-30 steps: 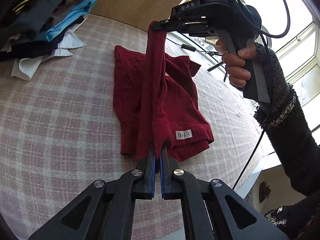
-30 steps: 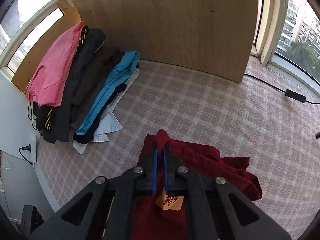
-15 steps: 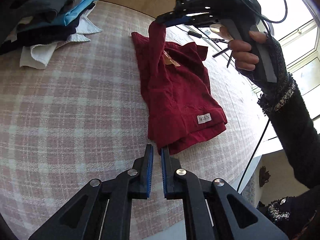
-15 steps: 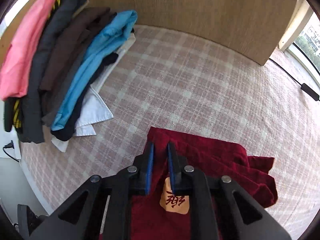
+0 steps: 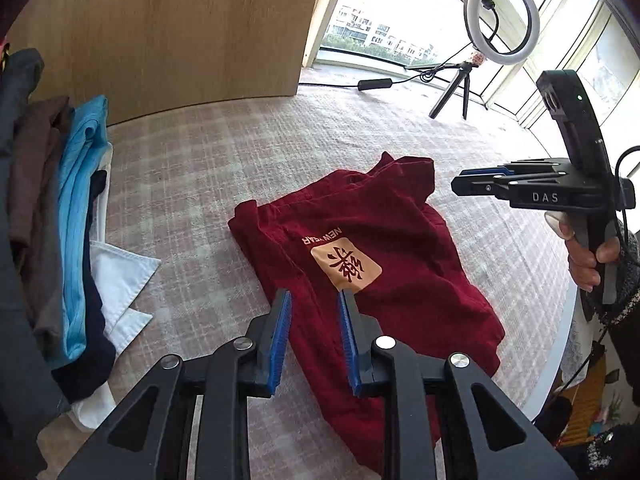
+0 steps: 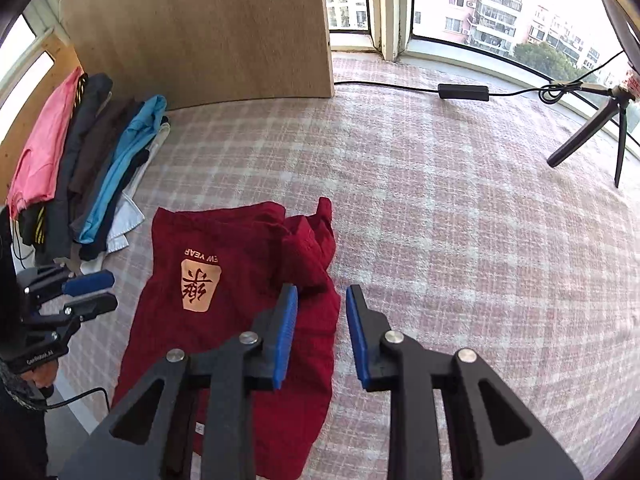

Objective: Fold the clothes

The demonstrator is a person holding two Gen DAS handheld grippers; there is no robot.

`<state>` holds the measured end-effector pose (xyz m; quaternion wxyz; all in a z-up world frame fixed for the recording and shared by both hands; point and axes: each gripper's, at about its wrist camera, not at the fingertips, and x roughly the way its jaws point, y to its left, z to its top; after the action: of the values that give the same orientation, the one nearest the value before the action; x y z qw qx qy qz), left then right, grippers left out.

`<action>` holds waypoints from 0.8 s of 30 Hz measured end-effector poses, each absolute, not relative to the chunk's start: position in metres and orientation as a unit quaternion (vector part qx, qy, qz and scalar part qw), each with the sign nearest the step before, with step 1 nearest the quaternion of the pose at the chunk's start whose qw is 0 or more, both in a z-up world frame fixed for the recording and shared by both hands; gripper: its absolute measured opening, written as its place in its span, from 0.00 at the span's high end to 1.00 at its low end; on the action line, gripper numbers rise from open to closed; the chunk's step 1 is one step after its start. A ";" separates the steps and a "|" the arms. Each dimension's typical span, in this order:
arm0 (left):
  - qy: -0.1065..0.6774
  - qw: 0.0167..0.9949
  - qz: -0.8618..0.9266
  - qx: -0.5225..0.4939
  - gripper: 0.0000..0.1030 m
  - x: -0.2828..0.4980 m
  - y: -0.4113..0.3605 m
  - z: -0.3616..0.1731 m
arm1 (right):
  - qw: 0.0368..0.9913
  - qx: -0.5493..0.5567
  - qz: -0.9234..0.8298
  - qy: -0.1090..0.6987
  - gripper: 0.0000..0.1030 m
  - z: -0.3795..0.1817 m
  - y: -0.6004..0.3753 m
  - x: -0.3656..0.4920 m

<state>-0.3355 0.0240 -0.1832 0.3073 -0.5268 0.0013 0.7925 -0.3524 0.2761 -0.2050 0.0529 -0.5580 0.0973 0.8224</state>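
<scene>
A dark red garment (image 5: 400,240) lies folded and flat on the plaid cloth, its orange patch (image 5: 346,268) with a dark character facing up. My left gripper (image 5: 314,294) hovers over the garment's near edge; its jaws are opening and nothing is between them. In the right wrist view the same garment (image 6: 240,320) lies lower left, and my right gripper (image 6: 322,288) hangs above its right edge, jaws opening with nothing pinched. A hand holds the right gripper (image 5: 458,184) clear of the cloth at the right. The left gripper (image 6: 112,290) shows at the left edge.
A row of folded clothes (image 5: 76,220) lies along the left side, with a pink one (image 6: 44,140) at its far end. A wooden board (image 5: 180,32) stands behind. A ring light on a tripod (image 5: 500,20) and a cable box (image 6: 464,92) sit near the window.
Both grippers have let go of the red garment, which has dropped flat with the patch up. Both have pulled away from it and their jaws have spread.
</scene>
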 end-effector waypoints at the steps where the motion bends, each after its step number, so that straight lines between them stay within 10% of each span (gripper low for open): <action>1: 0.002 0.307 0.792 -0.528 0.79 -0.340 0.027 -0.186 | 0.047 -0.561 0.821 0.095 0.73 -0.209 0.279 -0.355; 11: 0.036 0.266 0.787 -0.556 0.79 -0.368 0.043 -0.226 | -0.025 -0.590 0.803 0.081 0.55 -0.249 0.289 -0.392; 12: 0.039 0.267 0.788 -0.554 0.79 -0.368 0.042 -0.227 | -0.031 -0.587 0.804 0.089 0.60 -0.249 0.292 -0.392; 13: 0.045 0.268 0.788 -0.552 0.80 -0.368 0.042 -0.227 | -0.037 -0.585 0.805 0.097 0.88 -0.250 0.295 -0.392; 17: 0.058 0.271 0.791 -0.546 0.81 -0.366 0.041 -0.228 | -0.036 -0.541 0.825 0.160 0.94 -0.242 0.327 -0.388; 24: 0.051 0.269 0.788 -0.552 0.81 -0.368 0.037 -0.227 | -0.047 -0.553 0.808 0.197 0.71 -0.251 0.349 -0.391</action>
<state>-0.3679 0.0372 -0.2268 0.2695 -0.5516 0.0510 0.7877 -0.3913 0.3493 -0.2509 -0.0470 -0.5532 0.1966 0.8081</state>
